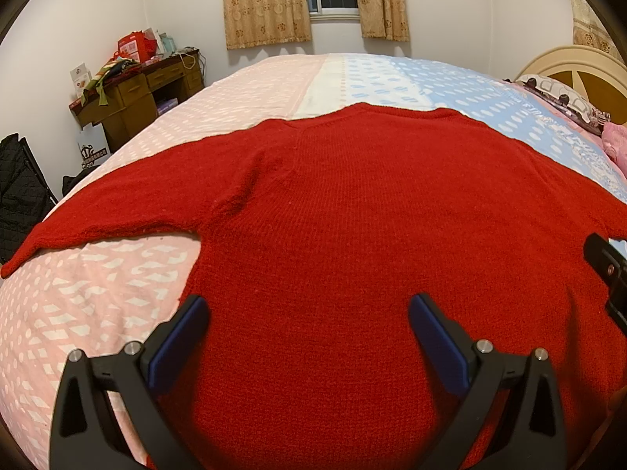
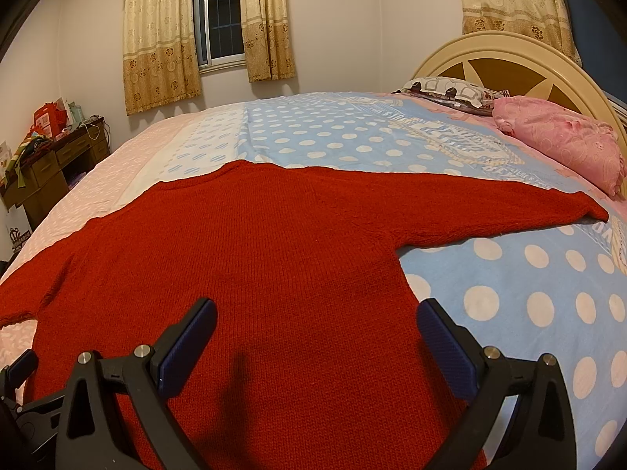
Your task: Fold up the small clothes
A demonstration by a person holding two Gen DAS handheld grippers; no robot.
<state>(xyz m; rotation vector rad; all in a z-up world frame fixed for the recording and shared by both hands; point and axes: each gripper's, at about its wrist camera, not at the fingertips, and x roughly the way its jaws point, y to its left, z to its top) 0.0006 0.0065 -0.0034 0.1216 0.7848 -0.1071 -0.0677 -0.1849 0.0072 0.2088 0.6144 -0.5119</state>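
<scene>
bedroom light falls on a wide bed (image 1: pixel 117 305) covered in a pink and blue dotted quilt, with curtains (image 2: pixel 160 39) and a dark window on the far wall. spread flat across it is the red sweater (image 1: pixel 352 215), body centred, one sleeve reaching left and the other right toward the pink pillow (image 2: pixel 564 137). it looks laid out this way so the sleeves can be folded in first. the left gripper (image 1: pixel 309 337) hangs over the near hem at the left side, jaws wide apart, gripping nothing. the right gripper (image 2: pixel 317 340) hangs over the near right side, jaws equally spread and empty. whether the fingers touch the knit is unclear.
</scene>
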